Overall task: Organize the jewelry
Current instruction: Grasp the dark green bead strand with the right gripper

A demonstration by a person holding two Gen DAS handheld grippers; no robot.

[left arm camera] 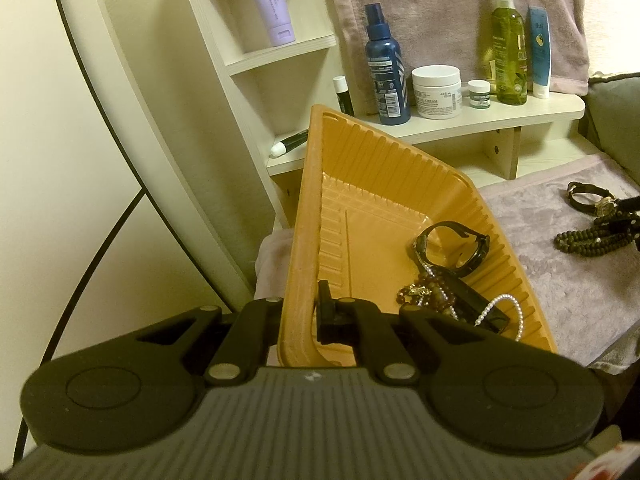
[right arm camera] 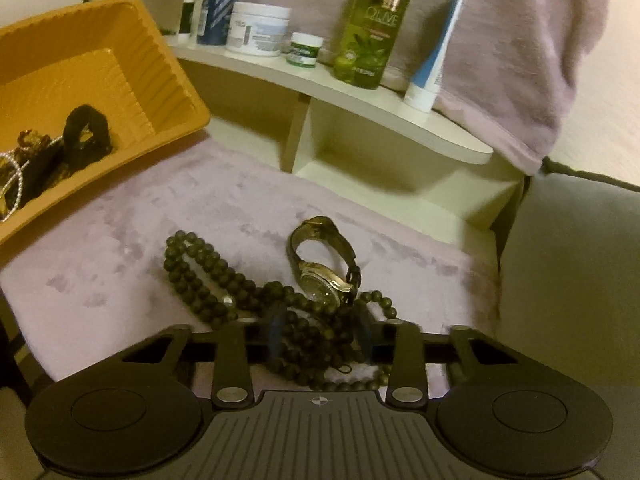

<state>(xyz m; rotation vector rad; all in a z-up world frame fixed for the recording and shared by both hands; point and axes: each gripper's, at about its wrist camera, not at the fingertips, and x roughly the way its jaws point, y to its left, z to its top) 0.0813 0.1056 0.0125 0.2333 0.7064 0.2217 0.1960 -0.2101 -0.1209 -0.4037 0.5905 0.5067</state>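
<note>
Nearest your right gripper (right arm camera: 318, 338), the dark bead strand (right arm camera: 224, 280) lay bunched between its part-spread jaws on the pink cloth (right arm camera: 120, 240); you needed to close low, clear of the gold watch (right arm camera: 324, 276) touching it. Only the left view showed your left gripper (left arm camera: 298, 320) pinching the orange tray (left arm camera: 308, 208) wall.

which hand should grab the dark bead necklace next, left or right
Right. The right gripper already straddles the dark bead necklace on the pink cloth, while the left gripper is clamped on the orange tray rim.
</note>
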